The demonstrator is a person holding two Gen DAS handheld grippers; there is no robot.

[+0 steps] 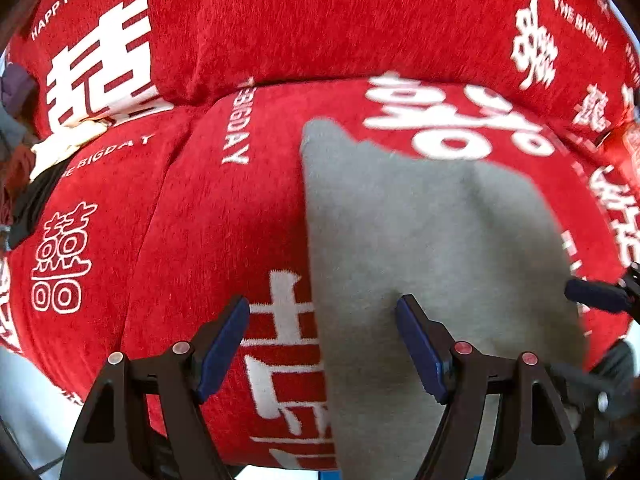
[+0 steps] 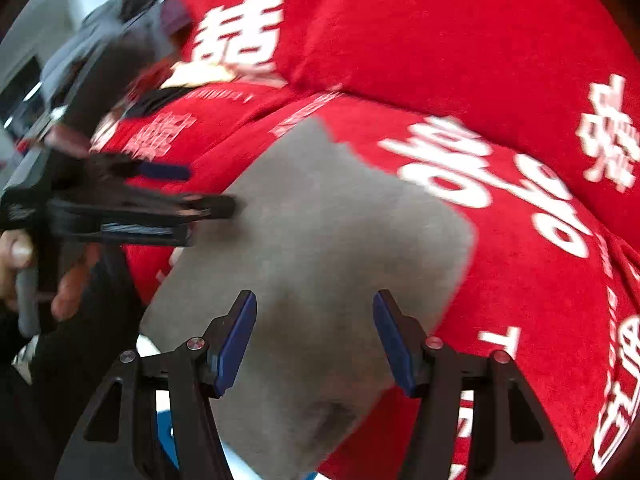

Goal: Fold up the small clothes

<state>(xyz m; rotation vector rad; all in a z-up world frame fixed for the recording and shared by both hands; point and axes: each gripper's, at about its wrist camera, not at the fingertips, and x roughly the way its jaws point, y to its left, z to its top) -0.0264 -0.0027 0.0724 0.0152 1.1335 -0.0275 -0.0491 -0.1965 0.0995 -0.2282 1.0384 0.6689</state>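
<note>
a: grey garment [image 1: 432, 264]?
b: lying flat on red sofa cover [image 1: 224, 216], seat part, just in front of the back cushion [image 1: 320, 20]. plain grey, soft knit look. far corner pointing toward the cushion seam. near end running off the front edge of the seat, seen in right wrist view too [image 2: 320, 264].

a: left gripper [image 1: 322, 344]?
b: spread wide, blue pads well apart, nothing between them. left pad over red cover, right finger [image 1: 420, 344] over the grey cloth near its left edge. touching or hovering, can't tell. also visible from right wrist view at left [image 2: 208, 200], blurred, tips at the garment's left edge, held by a hand [image 2: 24, 264].

a: right gripper [image 2: 314, 340]?
b: also wide, empty. both pads over the near part of the grey garment. contact with cloth not clear. one blue tip poking into left wrist view at right edge [image 1: 596, 294], beside the garment's right side.

a: cover details?
b: red plush with white chinese characters and english lettering, "the bigday", "happy wed..." partly cut off. seam between two seat sections left of the garment.

a: anything else?
b: at far left, pile of other clothes [image 1: 60, 148], cream piece on top, dark one [image 1: 36, 200] under it, on the seat corner. well apart from the grey garment. rest too blurred or cropped to name.
</note>
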